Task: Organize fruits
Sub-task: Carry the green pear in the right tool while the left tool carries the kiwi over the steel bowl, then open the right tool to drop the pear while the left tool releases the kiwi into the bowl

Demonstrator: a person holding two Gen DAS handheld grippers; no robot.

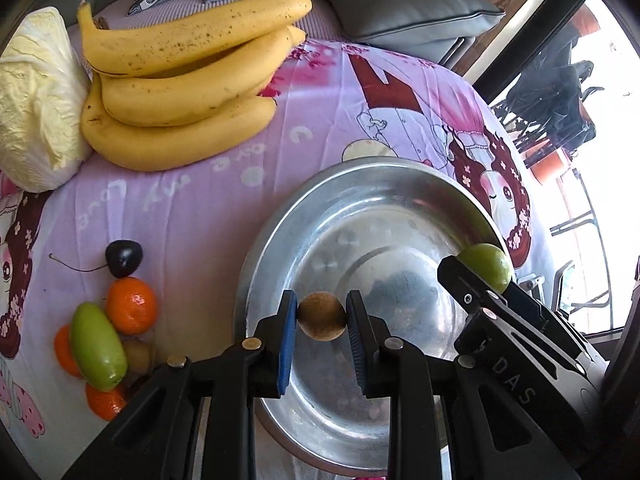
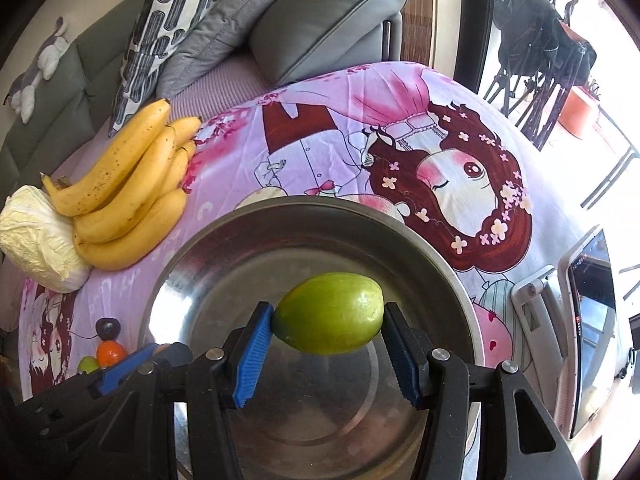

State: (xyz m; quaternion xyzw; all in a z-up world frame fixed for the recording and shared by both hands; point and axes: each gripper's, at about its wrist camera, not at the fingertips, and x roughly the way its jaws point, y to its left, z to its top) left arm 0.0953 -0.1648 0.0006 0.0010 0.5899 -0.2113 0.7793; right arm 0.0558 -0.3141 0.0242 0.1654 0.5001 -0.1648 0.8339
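The left gripper (image 1: 321, 317) pinches a small brown round fruit (image 1: 321, 316), light and firm, over the steel bowl (image 1: 280, 240). The right gripper (image 2: 327, 316) clamps the smooth green fruit (image 2: 329, 313) end to end (likely slippery) above it.

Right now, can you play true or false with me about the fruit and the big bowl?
1. The left hand-held gripper holds a small brown fruit. True.
2. The right hand-held gripper is empty. False: it holds a green fruit.
3. The bowl is full of fruit. False: nothing lies in it.
4. The bananas touch the cabbage. True.
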